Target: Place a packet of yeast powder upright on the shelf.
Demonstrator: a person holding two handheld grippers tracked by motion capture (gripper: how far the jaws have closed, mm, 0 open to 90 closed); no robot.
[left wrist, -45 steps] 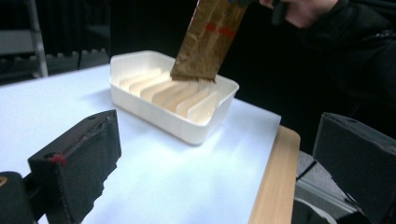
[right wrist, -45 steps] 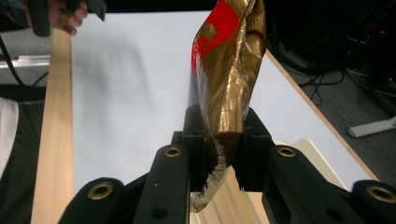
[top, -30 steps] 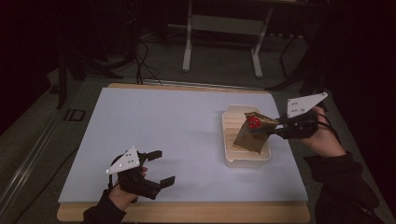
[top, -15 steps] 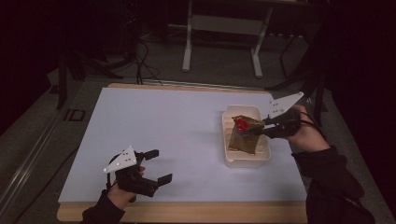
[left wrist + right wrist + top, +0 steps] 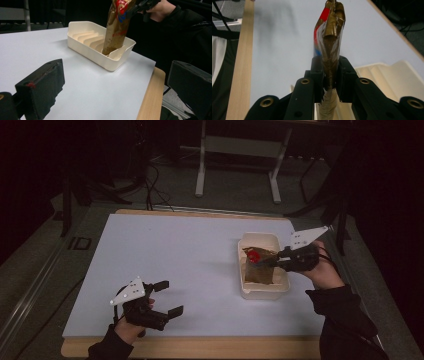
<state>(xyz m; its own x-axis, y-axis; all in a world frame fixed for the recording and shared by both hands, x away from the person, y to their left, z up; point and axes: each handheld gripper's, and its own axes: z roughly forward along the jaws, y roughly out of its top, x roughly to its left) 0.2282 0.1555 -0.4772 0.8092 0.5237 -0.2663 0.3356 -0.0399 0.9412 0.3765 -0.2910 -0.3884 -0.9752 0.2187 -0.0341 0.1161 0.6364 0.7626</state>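
- We have the right gripper [image 5: 274, 260] pinching the top edge of a brown snack packet [image 5: 259, 270], its jaws closed flat on the crimped seal, as the right gripper view [image 5: 329, 72] shows plainly.
- The packet stands nearly upright, its lower end down inside the cream slotted tray [image 5: 247, 291] at the right of the worktop [image 5: 190, 255]; in the left gripper view the packet [image 5: 115, 32] sits toward the tray's near end, by the ribs [image 5: 87, 37].
- We judge the step in hand to be seating the packet in the tray, and we would lower it straight down so that the bottom edge settles between two ribs rather than riding on top of one.
- We should keep the grip on the seal until the base bears on the tray floor; letting go early could let the packet tip against the wall or fall out over the rim.
- Apart from the packet, the tray [image 5: 100, 58] looks empty: the other slots between the ribs are bare.
- Our left gripper [image 5: 165, 297] hovers near the front left corner of the worktop, jaws wide apart and holding nothing, well apart from the tray; it could come across to steady the tray if it slides.
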